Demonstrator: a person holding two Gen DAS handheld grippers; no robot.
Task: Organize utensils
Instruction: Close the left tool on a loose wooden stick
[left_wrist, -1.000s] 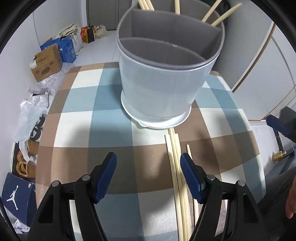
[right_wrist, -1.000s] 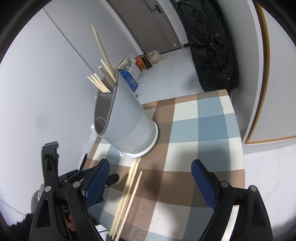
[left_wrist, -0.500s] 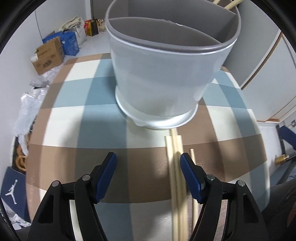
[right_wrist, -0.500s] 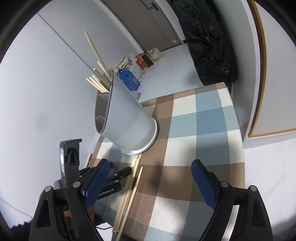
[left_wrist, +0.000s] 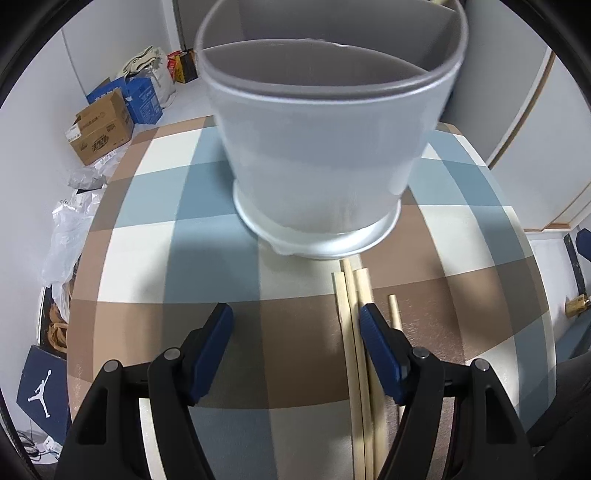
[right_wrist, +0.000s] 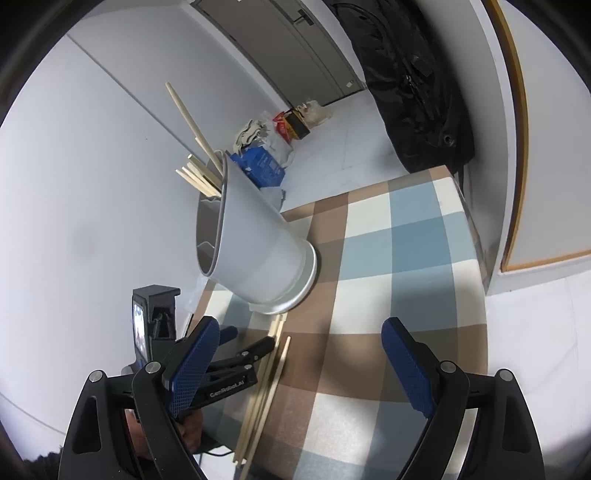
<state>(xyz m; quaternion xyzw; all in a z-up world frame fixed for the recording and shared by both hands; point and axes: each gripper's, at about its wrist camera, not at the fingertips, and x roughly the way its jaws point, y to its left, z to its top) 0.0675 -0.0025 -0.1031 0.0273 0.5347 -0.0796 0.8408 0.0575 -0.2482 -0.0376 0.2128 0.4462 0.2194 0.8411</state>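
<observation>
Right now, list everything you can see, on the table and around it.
utensil holder: one, grey, divided, on the checked table
loose chopsticks: about four, pale wood, lying before the holder
chopsticks in holder: several, pale wood, far compartment
table: one, blue, brown and cream checks
cardboard box: one, brown, on the floor
blue boxes: stacked behind it
shoebox: one, navy, floor
black coat: hanging by the door
left gripper: open, empty
right gripper: open, empty
</observation>
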